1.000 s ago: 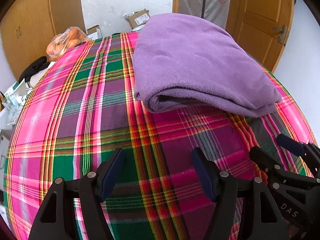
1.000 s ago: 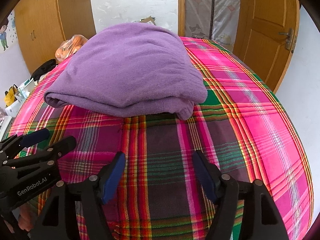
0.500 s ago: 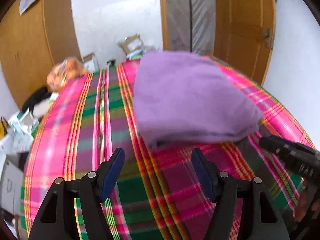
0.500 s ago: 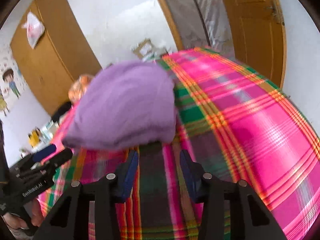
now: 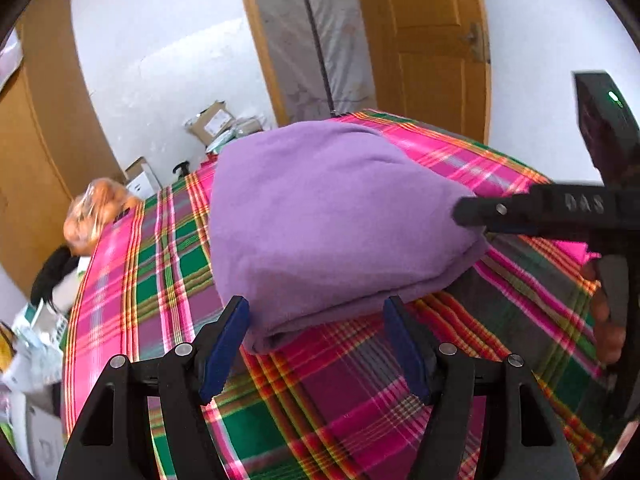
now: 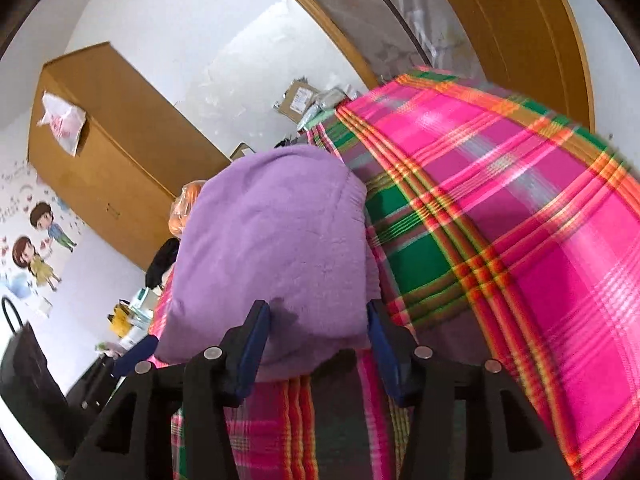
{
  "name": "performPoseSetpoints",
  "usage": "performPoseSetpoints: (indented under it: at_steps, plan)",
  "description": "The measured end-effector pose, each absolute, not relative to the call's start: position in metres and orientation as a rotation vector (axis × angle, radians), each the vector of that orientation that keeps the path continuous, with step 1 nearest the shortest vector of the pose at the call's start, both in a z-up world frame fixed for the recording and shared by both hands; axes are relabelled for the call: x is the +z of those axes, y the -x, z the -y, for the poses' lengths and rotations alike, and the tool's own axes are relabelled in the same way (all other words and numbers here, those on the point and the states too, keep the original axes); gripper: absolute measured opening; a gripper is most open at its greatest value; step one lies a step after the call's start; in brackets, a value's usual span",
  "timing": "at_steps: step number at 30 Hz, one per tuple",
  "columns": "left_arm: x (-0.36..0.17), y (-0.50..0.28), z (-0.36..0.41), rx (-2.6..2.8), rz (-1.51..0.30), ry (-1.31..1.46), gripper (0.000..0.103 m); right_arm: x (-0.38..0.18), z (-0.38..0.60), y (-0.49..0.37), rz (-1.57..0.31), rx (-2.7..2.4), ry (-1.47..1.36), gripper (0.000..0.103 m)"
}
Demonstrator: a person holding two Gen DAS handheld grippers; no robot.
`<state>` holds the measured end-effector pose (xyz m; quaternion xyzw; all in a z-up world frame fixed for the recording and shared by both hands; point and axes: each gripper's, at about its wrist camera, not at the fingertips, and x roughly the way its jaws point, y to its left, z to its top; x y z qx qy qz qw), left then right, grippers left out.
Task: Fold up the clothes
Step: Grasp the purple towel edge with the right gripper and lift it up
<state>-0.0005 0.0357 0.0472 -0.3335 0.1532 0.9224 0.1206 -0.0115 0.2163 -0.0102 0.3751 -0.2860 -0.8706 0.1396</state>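
A folded purple garment lies on the pink and green plaid bed cover. My left gripper is open, and the garment's near folded edge sits between its blue pads. In the right wrist view the same garment fills the middle, and my right gripper is open at a narrower gap with the garment's near corner between its fingers. The right gripper also shows from the side at the garment's right corner. A blue pad of the left gripper shows low on the left.
A wooden wardrobe stands on the left and a wooden door at the back right. Cardboard boxes and an orange plastic bag sit beyond the bed's far edge. A black bag stands on the floor at left.
Both grippers have moved forward from the bare cover to the garment's near edge and now straddle it. The right gripper has tilted and its fingers stand closer together than a second ago.
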Motion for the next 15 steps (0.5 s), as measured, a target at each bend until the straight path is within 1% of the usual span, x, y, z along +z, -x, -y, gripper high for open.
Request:
performPoseSetpoints:
  at_steps: [1,3,4,6,7,10,15]
  plan:
    - [0.046,0.002,-0.037,2.688,-0.459,0.974,0.072,-0.012,-0.217,0.015,0.842,-2.507,-1.089,0.051]
    - [0.040,0.006,-0.040,2.675,-0.500,0.988,0.072,-0.016,-0.217,0.020,0.869,-2.489,-1.098,0.043]
    - [0.037,0.006,-0.042,2.671,-0.511,0.997,0.072,-0.017,-0.215,0.022,0.861,-2.491,-1.105,0.041]
    - [0.032,0.008,-0.044,2.661,-0.512,1.014,0.072,-0.015,-0.213,0.022,0.830,-2.517,-1.105,0.033]
    - [0.031,0.009,-0.044,2.659,-0.513,1.016,0.072,-0.014,-0.214,0.021,0.825,-2.525,-1.096,0.031]
    - [0.030,0.014,-0.043,2.664,-0.512,1.015,0.072,-0.004,-0.211,0.018,0.772,-2.571,-1.050,0.030]
    - [0.033,0.017,-0.038,2.680,-0.457,1.009,0.069,0.025,-0.196,0.001,0.569,-2.692,-0.951,0.029]
